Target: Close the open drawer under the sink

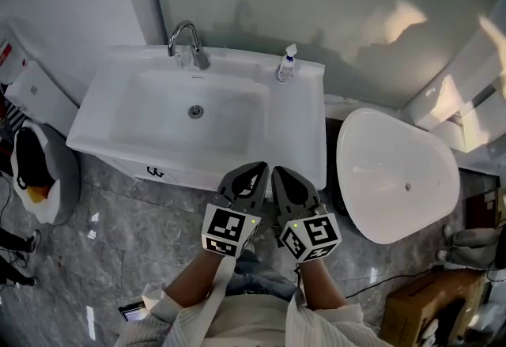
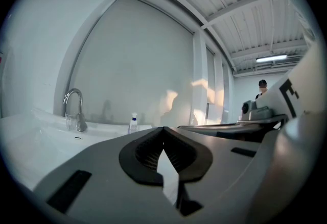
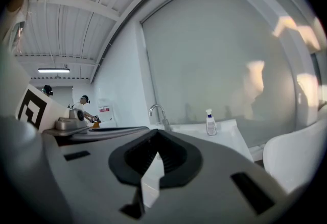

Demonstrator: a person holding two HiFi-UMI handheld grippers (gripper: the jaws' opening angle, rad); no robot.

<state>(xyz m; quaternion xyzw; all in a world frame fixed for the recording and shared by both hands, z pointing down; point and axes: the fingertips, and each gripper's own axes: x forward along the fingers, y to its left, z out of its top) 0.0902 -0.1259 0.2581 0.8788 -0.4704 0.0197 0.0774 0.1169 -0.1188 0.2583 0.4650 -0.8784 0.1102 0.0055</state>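
Observation:
A white sink (image 1: 103, 112) with a chrome faucet (image 1: 186, 41) sits on a vanity. Below its front rim a strip of the white drawer front (image 1: 134, 166) shows, with a small dark handle (image 1: 156, 172); how far it stands out I cannot tell. My left gripper (image 1: 259, 167) and right gripper (image 1: 278, 171) are held side by side above the floor, tips at the sink's front right edge. Neither touches the drawer front. In the left gripper view the left gripper (image 2: 163, 128) has its tips meeting, shut on nothing. The right gripper (image 3: 156, 131) looks the same, aimed over the sink top.
A soap bottle (image 1: 287, 63) stands at the sink's back right. A white toilet lid (image 1: 395, 175) is close on the right. A penguin-shaped bin (image 1: 35, 171) stands left of the vanity, a cardboard box (image 1: 427, 306) at lower right. The floor is grey marble tile (image 1: 134, 243).

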